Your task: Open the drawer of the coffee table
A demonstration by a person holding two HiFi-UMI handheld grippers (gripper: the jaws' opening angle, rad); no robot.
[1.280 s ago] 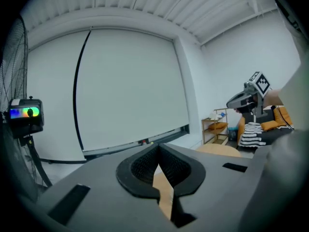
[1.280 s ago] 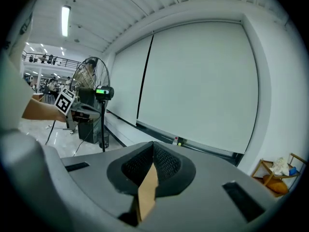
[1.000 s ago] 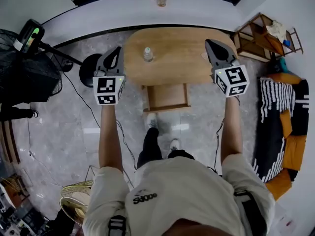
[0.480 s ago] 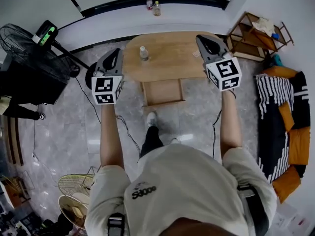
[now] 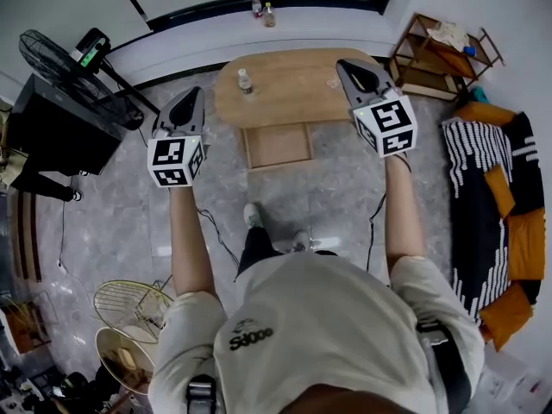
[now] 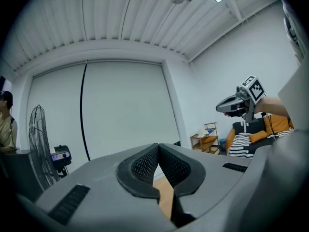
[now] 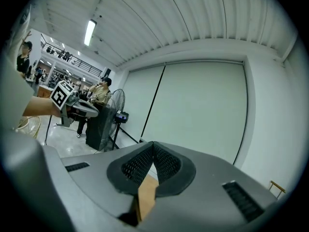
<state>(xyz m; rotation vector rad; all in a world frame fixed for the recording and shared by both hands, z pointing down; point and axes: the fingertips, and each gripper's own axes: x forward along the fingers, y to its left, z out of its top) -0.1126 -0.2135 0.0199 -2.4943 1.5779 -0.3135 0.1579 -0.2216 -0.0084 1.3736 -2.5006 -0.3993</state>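
The oval wooden coffee table [image 5: 293,89] stands ahead of me on the grey floor. Its drawer [image 5: 278,145] is pulled out toward me and looks empty. A clear bottle [image 5: 245,81] stands on the tabletop's left part. My left gripper [image 5: 192,93] is held level, high above the floor and left of the table, shut with nothing in it. My right gripper [image 5: 341,64] hovers over the table's right end, also shut and empty. In the left gripper view the jaws [image 6: 158,147] meet, and in the right gripper view the jaws [image 7: 153,144] meet too.
A standing fan [image 5: 50,54] and a black box [image 5: 60,132] are at the left. A wooden shelf [image 5: 435,54] and a striped orange sofa [image 5: 492,197] stand at the right. Two bottles [image 5: 263,9] sit by the far wall. Round wire grilles [image 5: 129,304] lie at lower left.
Both grippers rose and drew back from the table, staying shut. The table and its open drawer now look smaller and farther away, and my feet have stepped back.
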